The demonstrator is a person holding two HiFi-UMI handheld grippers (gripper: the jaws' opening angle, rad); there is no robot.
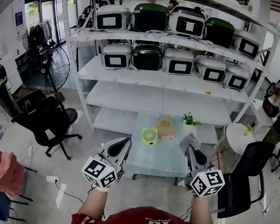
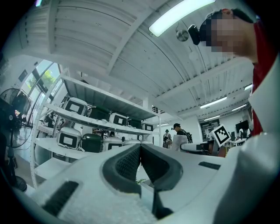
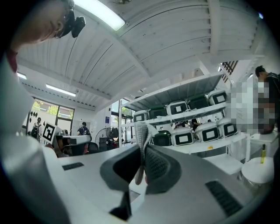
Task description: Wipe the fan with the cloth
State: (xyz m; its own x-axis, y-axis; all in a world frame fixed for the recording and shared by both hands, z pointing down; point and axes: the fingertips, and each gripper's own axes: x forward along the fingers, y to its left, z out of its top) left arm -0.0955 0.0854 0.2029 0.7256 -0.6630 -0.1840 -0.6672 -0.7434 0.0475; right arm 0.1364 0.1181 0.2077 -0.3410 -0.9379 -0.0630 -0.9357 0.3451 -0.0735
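Right gripper (image 3: pixel 142 168) clamps the grey woven cloth (image 3: pixel 141 130), likely readied for the small pale-green square fan (image 1: pixel 149 136); left gripper (image 2: pixel 140 154) pinched together, empty.

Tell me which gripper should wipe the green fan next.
Right. The right gripper is shut on the cloth, while the left gripper is shut with nothing in it. The fan stands on the table ahead of both.

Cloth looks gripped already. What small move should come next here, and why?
Probably bring the right gripper forward and down to the green fan. It is shut on the grey cloth but held short of the fan, which sits untouched on the table.
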